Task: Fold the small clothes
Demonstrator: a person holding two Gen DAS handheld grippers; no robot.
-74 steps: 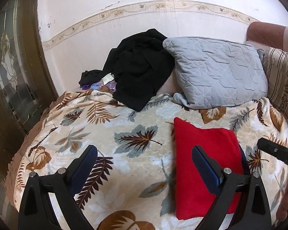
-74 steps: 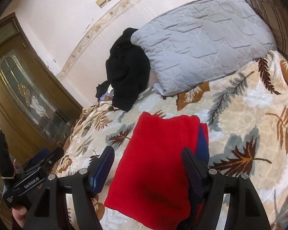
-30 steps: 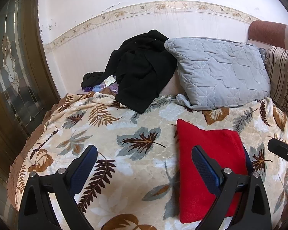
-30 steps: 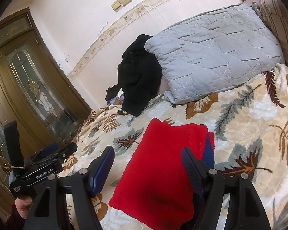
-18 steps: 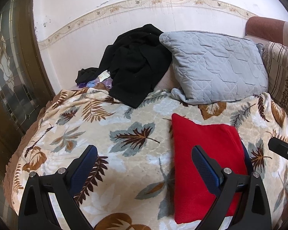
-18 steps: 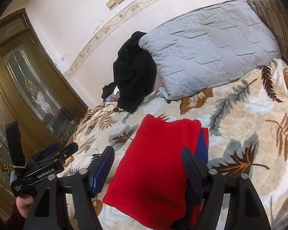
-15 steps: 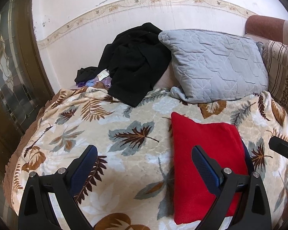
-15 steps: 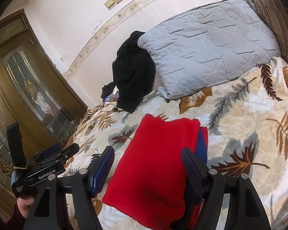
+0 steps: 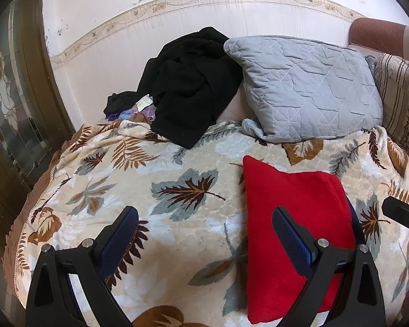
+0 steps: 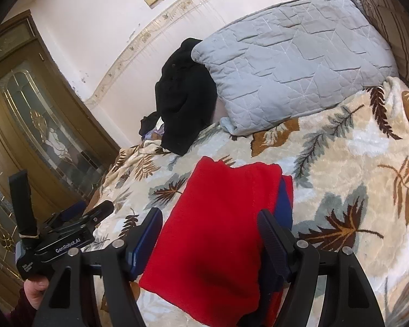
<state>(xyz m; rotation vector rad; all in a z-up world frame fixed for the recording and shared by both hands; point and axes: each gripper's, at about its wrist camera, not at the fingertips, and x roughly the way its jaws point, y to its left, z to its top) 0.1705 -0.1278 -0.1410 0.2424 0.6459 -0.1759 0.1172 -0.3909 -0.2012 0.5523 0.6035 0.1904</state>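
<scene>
A folded red garment (image 9: 294,218) with a blue layer showing at its right edge lies flat on the leaf-patterned blanket (image 9: 177,212). It also shows in the right wrist view (image 10: 220,223). My left gripper (image 9: 204,234) is open and empty above the blanket, its right finger over the garment's left part. My right gripper (image 10: 210,234) is open and empty, hovering over the garment's near end. The left gripper's body (image 10: 60,245) shows at the left of the right wrist view.
A grey quilted pillow (image 9: 305,87) and a heap of black clothes (image 9: 188,87) lean on the white wall at the back. A striped cushion (image 9: 403,103) is at the right. A brown glass-paned door (image 10: 41,125) stands left of the bed.
Both grippers stay open and hover over the bed. The views shift only slightly; the red garment has not moved.
</scene>
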